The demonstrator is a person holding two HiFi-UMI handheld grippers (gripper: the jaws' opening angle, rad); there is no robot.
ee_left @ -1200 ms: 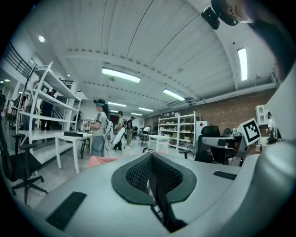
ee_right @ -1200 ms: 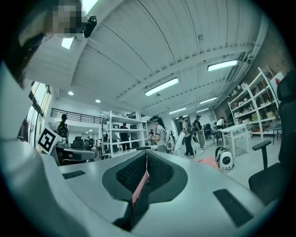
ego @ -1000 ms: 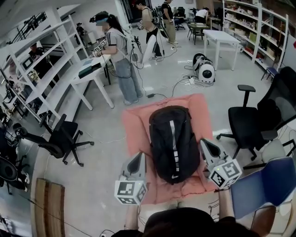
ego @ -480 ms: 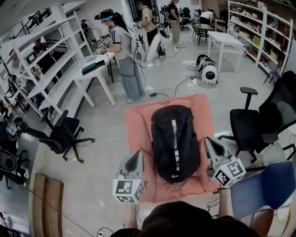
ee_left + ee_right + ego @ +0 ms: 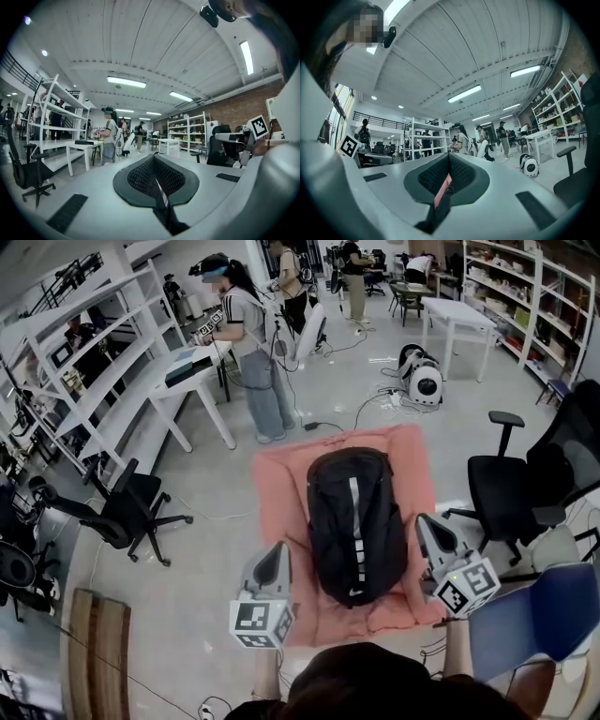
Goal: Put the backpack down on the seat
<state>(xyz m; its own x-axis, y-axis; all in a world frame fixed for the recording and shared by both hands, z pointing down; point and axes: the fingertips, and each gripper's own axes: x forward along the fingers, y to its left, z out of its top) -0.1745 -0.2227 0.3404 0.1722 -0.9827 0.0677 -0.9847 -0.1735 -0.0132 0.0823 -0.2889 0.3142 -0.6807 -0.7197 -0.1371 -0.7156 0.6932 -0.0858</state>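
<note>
Pink seat cushion (image 5: 281, 484) bears the black backpack (image 5: 354, 521), long axis twelve to six; left claw (image 5: 278, 557) at its seven, right claw (image 5: 425, 527) at its four, both closed, empty.

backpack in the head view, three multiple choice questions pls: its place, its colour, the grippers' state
1. Where does the backpack lie?
A. on a white table
B. on the pink seat cushion
C. on the bare floor

2. What colour is the backpack?
A. black with a light stripe
B. red
C. green

3. How do the jaws of the left gripper and right gripper stand?
A. both wide open
B. both clamped on a strap
C. both shut, holding nothing

Answers: 1 B, pink cushion shows all round the backpack. 2 A, the head view shows black fabric with a pale stripe down the middle. 3 C, each gripper view shows its jaws together with nothing between them.
</note>
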